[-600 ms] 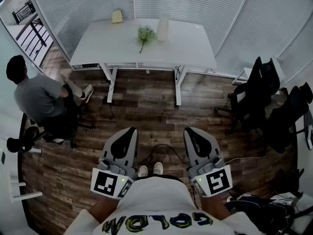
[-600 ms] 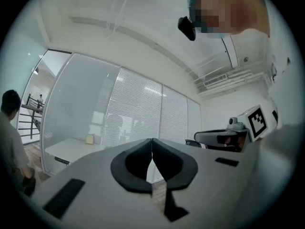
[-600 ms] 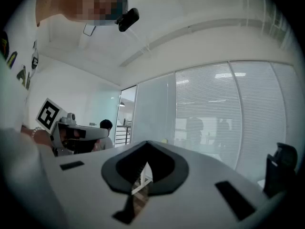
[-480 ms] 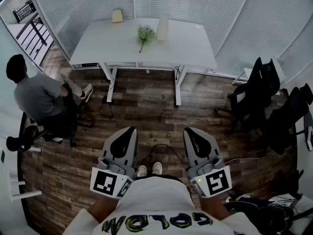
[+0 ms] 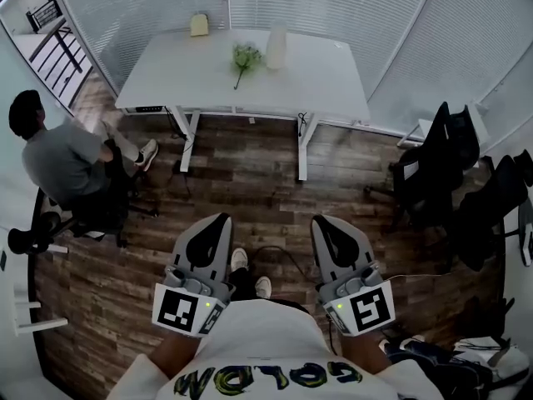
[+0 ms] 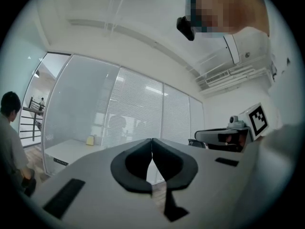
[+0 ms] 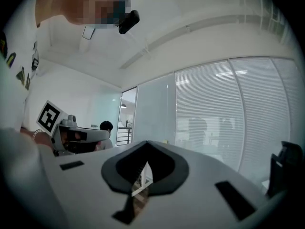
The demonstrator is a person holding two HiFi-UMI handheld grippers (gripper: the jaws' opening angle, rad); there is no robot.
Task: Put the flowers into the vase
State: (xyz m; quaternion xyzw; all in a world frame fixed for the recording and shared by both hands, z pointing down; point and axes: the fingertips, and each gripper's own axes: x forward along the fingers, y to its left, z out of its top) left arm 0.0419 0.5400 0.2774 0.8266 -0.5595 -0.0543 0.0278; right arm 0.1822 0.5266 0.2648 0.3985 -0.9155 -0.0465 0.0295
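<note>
Since the flowers [image 5: 245, 57] lie on the white table [image 5: 325, 77] right beside the vase [image 5: 276, 47], well apart from the left gripper [image 5: 218, 222] and right gripper [image 5: 326, 222], the job for now looks like just walking over there. Both are pinched fully closed on nothing, so I'd open one on the way and go for the stem [image 5: 240, 79], keeping clear of the vase so it doesn't tip.

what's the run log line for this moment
left gripper: shut, empty | right gripper: shut, empty | flowers: on table, beside vase

White table [image 5: 321, 77], green flowers [image 5: 246, 55], seemingly pale vase [image 5: 276, 47] (brown plank-patterned floor [image 5: 250, 182])
</note>
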